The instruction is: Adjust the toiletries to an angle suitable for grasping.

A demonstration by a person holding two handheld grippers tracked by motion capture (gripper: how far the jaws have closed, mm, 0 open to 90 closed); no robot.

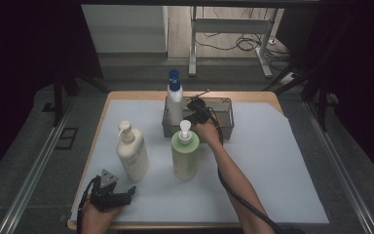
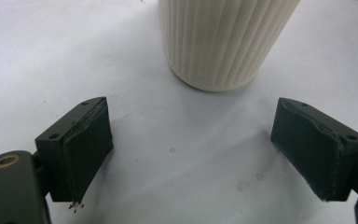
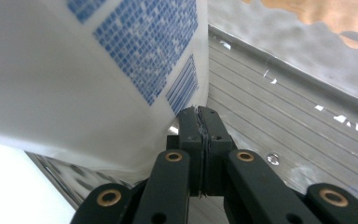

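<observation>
- Right hand-held gripper (image 1: pixel 195 108) reaches into the metal basket (image 1: pixel 226 122) at the far middle of the surface (image 1: pixel 272 165). Its jaws are pressed together with nothing between them.
- White bottle with the blue cap (image 1: pixel 174 100) stands upright in the left end of that basket. In the right gripper view its printed side (image 3: pixel 121 60) sits just beside the closed tips, to their left, close enough that contact cannot be ruled out or confirmed.
- Key relation: the bottle's long axis is vertical; the right hand-held gripper comes at it from the side, low on the body, and lies immediately to the bottle's right in the high view.
- Left hand-held gripper (image 1: pixel 111 192) rests at the near left corner of the surface, jaws wide apart, empty. The ribbed cream pump bottle (image 2: pixel 223 42) stands just ahead of it, centred between the jaws but untouched.
- Green pump bottle (image 1: pixel 185 153) stands between the basket and the near edge, well apart from both grippers' tips.
- Judgement: the right hand is far nearer the basket; the left is nearer the cream bottle, whose upright axis suits a level side grasp.
</observation>
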